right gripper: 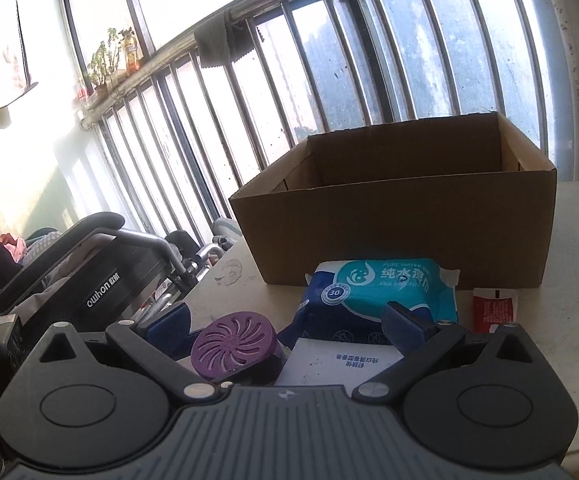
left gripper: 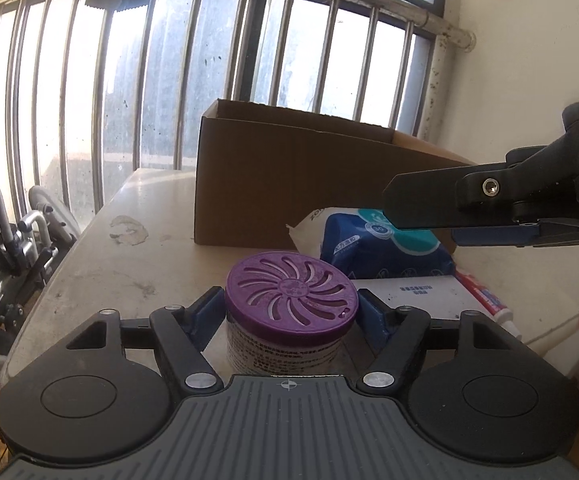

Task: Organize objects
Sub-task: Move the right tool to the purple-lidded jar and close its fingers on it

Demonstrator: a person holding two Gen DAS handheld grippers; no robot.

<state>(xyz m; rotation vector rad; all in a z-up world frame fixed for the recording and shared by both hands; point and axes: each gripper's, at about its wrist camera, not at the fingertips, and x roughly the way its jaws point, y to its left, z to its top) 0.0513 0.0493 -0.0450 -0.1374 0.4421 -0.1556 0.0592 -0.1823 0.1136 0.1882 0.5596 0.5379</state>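
Note:
A small white jar with a purple vented lid [left gripper: 289, 300] stands on the pale table [left gripper: 129, 248]. My left gripper [left gripper: 291, 312] has its blue pads [left gripper: 209, 312] against both sides of the lid. The jar [right gripper: 233, 344] also shows low in the right wrist view. Behind it lie a blue and teal wet-wipes pack [left gripper: 385, 248] [right gripper: 385, 284] and a flat white box [left gripper: 421, 296] [right gripper: 345, 364]. My right gripper [right gripper: 285, 320] hangs open above these, nothing between its fingers. From the left wrist view, the right gripper [left gripper: 393, 208] reaches in from the right over the wipes.
An open brown cardboard box [left gripper: 289, 184] [right gripper: 409, 232] stands at the back of the table, against the window railing [left gripper: 209, 60]. A red and white tube [left gripper: 485, 296] [right gripper: 493, 308] lies right of the white box. A folded wheelchair [left gripper: 5, 240] [right gripper: 101, 280] stands off the table's left edge.

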